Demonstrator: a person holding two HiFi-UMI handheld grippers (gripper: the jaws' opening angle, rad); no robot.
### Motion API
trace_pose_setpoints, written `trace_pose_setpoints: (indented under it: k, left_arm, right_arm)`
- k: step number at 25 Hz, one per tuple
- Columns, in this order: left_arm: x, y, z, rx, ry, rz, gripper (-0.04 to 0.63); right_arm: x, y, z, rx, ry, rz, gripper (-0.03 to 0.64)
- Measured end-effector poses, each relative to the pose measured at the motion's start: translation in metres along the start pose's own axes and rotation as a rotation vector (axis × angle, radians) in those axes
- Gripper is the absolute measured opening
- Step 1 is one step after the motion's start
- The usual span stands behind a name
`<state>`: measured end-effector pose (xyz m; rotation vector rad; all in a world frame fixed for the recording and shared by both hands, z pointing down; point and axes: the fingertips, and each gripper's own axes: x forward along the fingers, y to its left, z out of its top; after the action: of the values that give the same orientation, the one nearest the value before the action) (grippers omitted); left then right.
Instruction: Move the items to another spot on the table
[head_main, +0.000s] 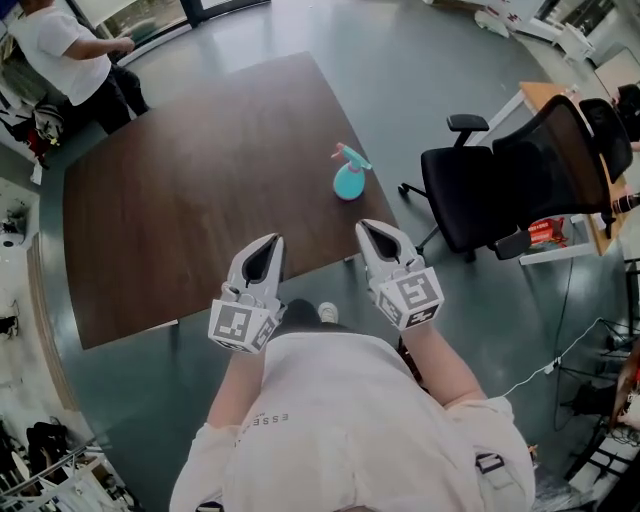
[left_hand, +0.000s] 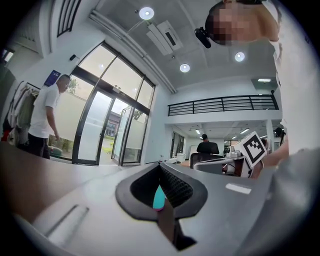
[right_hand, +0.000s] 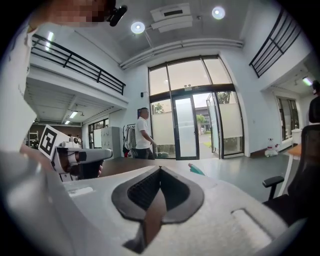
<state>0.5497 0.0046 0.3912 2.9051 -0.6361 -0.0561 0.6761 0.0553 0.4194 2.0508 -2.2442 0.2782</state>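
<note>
- Left tongs (head_main: 262, 255) and right tongs (head_main: 380, 240) — both clenched, empty, poised level at the desk (head_main: 170, 220) edge.
- Teal spray bottle (head_main: 349, 180) stands upright ahead — likely the pickup target.

**Colour and Pattern Findings**

Table (head_main: 180, 200): dark brown with a faint wood grain.

Spray bottle (head_main: 349, 180), on the table near its right edge: turquoise, with a touch of pink at the head.

Left gripper (head_main: 263, 246) and right gripper (head_main: 377, 233), at the table's near edge: pale grey shells with black lining round the jaws. Their marker cubes (head_main: 240, 325) are white with black squares.

Office chair (head_main: 520, 170), right of the table: black.

Floor (head_main: 400, 60), around the table: glossy grey-green.

Bystander (head_main: 60, 50), beyond the table's far left corner: white shirt, dark trousers.
</note>
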Motion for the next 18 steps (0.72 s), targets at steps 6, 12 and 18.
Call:
trace_pose_setpoints:
  k: [6, 12, 18]
  left_arm:
    - [0.056, 0.025, -0.004, -0.018, 0.04, -0.028, 0.009]
    - [0.113, 0.047, -0.002, -0.016, 0.037, -0.078, 0.009]
    - [0.155, 0.063, -0.007, -0.031, 0.086, -0.109, 0.009]
  right_arm:
    - [0.031, -0.043, -0.003, 0.029, 0.02, -0.047, -0.009]
    - [0.063, -0.085, 0.0, 0.029, 0.041, -0.101, -0.009]
    - [0.104, -0.111, -0.008, 0.033, 0.112, -0.105, 0.163]
